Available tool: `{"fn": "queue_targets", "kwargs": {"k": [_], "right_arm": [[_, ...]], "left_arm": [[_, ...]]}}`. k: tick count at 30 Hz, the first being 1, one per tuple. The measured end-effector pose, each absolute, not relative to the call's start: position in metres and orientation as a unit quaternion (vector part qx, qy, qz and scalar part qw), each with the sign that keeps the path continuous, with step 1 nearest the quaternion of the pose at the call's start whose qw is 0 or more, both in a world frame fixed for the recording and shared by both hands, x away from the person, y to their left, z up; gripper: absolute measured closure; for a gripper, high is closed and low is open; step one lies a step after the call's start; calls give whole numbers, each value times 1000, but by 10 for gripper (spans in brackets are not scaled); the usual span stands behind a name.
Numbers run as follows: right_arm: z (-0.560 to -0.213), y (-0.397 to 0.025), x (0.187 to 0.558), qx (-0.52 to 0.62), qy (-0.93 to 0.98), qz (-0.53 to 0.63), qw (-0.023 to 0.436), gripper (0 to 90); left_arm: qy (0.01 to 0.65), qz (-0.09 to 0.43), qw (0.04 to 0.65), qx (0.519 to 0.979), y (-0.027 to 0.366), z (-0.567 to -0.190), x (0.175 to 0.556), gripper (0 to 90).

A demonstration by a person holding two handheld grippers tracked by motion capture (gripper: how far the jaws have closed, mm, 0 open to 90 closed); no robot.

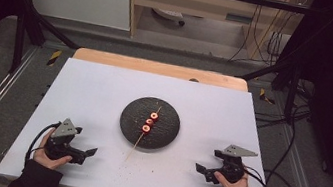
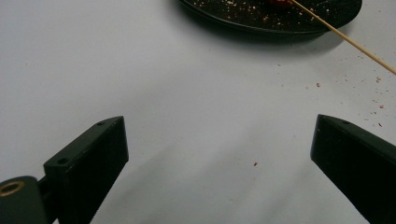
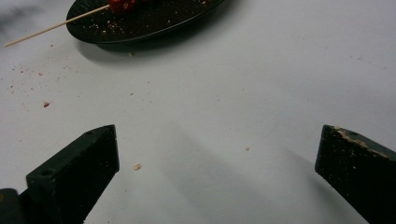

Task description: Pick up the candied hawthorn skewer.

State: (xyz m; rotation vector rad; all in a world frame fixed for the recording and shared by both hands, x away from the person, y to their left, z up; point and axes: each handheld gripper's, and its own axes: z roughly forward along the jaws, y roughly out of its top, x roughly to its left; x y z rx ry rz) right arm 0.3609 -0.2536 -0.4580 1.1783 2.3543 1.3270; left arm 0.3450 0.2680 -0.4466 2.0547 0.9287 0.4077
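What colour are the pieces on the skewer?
Red pieces on the skewer, clearest in the high view.

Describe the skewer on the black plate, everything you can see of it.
The skewer is a thin, pale stick that looks like wood or bamboo, threaded through three small red pieces set in a row. It lies flat and diagonal across the round black plate. Its far tip stays over the plate, while its long bare near end juts past the rim above the white table, where crumbs lie scattered. Neither gripper touches it.
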Motion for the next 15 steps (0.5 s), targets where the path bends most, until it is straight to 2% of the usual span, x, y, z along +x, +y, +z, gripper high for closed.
{"fn": "queue_targets", "kwargs": {"k": [15], "right_arm": [[-457,-254,360,398,796,446,100,5]], "left_arm": [[367,161,408,821,260,-446,344,43]]}}
